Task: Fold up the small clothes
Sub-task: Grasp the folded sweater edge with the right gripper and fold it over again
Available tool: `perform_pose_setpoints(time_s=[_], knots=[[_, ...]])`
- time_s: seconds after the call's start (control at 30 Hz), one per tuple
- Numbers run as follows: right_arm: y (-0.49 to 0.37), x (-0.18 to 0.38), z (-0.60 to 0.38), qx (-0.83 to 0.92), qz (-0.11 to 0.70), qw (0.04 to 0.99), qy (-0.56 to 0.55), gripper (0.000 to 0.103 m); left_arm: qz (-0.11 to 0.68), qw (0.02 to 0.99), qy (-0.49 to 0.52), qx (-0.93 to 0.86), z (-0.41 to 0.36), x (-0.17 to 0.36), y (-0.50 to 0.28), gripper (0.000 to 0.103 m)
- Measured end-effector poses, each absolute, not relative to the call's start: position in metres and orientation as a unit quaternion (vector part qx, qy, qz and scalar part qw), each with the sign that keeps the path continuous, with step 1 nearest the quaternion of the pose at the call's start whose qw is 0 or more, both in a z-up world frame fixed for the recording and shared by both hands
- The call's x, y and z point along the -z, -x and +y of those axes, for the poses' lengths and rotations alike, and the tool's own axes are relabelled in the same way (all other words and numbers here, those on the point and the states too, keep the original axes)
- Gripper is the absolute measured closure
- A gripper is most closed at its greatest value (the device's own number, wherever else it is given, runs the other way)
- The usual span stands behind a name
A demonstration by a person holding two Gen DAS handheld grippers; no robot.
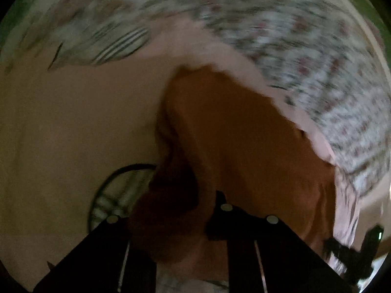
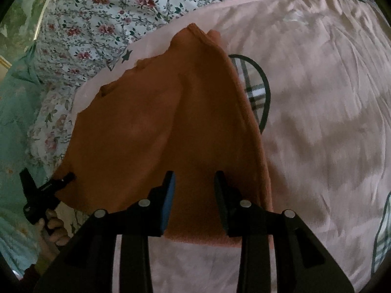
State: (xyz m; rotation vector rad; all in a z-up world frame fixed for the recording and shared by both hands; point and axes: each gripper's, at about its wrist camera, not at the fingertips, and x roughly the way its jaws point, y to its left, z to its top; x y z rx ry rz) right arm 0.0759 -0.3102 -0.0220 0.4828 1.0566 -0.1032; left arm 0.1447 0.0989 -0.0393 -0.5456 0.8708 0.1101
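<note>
An orange garment (image 2: 156,127) lies on a pink sheet (image 2: 317,102), raised into a ridge down its middle. My right gripper (image 2: 195,185) hovers over its near edge with its fingers apart; orange cloth shows in the gap and the pads do not press on it. My left gripper (image 2: 66,179) meets the garment's left edge, with a hand (image 2: 55,227) holding it. In the blurred left wrist view, my left gripper (image 1: 195,214) is shut on a bunched fold of the orange garment (image 1: 244,134), which hides its left finger. The right gripper (image 1: 354,249) shows at the lower right.
A floral quilt (image 2: 102,12) covers the bed beyond the sheet. A plaid garment with dark trim (image 2: 256,92) lies partly under the orange one, also seen as the plaid garment (image 1: 117,195). A person's teal sleeve (image 2: 14,122) fills the left edge. Another plaid piece (image 2: 383,232) sits far right.
</note>
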Motion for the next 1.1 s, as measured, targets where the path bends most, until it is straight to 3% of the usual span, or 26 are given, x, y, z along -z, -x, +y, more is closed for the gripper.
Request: perform_pose_setpoints(time_s=[0.17, 0.33, 0.37, 0.43, 0.5, 0.73, 0.77, 0.83, 0.9, 1.1], knots=[[-0.085, 0.015, -0.318, 0.028, 0.491, 0.836, -0.241, 0.068, 0.406, 0.898, 0.165, 0.022, 0.015, 0.001, -0.157, 0.092], [-0.114, 0.01, -0.316, -0.018, 0.495, 0.825, -0.272, 0.066, 0.432, 0.894, 0.083, 0.082, -0.068, 0.016, -0.17, 0.092], [-0.121, 0.01, -0.314, -0.027, 0.499, 0.821, -0.275, 0.064, 0.438, 0.892, 0.073, 0.086, -0.078, 0.021, -0.171, 0.092], [-0.138, 0.012, -0.306, -0.047, 0.507, 0.815, -0.275, 0.044, 0.448, 0.888, 0.053, 0.083, -0.092, 0.031, -0.173, 0.092], [-0.161, 0.016, -0.293, -0.081, 0.512, 0.806, -0.285, 0.033, 0.452, 0.887, 0.052, 0.081, -0.094, 0.037, -0.174, 0.092], [-0.24, 0.047, -0.242, -0.133, 0.547, 0.775, -0.289, 0.031, 0.444, 0.893, 0.012, 0.075, -0.096, 0.033, -0.169, 0.092], [-0.252, 0.051, -0.231, -0.141, 0.549, 0.774, -0.283, 0.032, 0.443, 0.894, 0.006, 0.075, -0.098, 0.032, -0.169, 0.092], [-0.268, 0.053, -0.213, -0.151, 0.554, 0.775, -0.264, 0.05, 0.44, 0.895, -0.004, 0.077, -0.1, 0.03, -0.168, 0.092], [-0.277, 0.05, -0.202, -0.156, 0.56, 0.778, -0.238, 0.089, 0.437, 0.896, -0.009, 0.077, -0.1, 0.025, -0.168, 0.092], [-0.247, -0.015, -0.233, -0.187, 0.492, 0.822, -0.22, 0.089, 0.408, 0.897, 0.047, 0.166, -0.12, -0.016, -0.164, 0.092]])
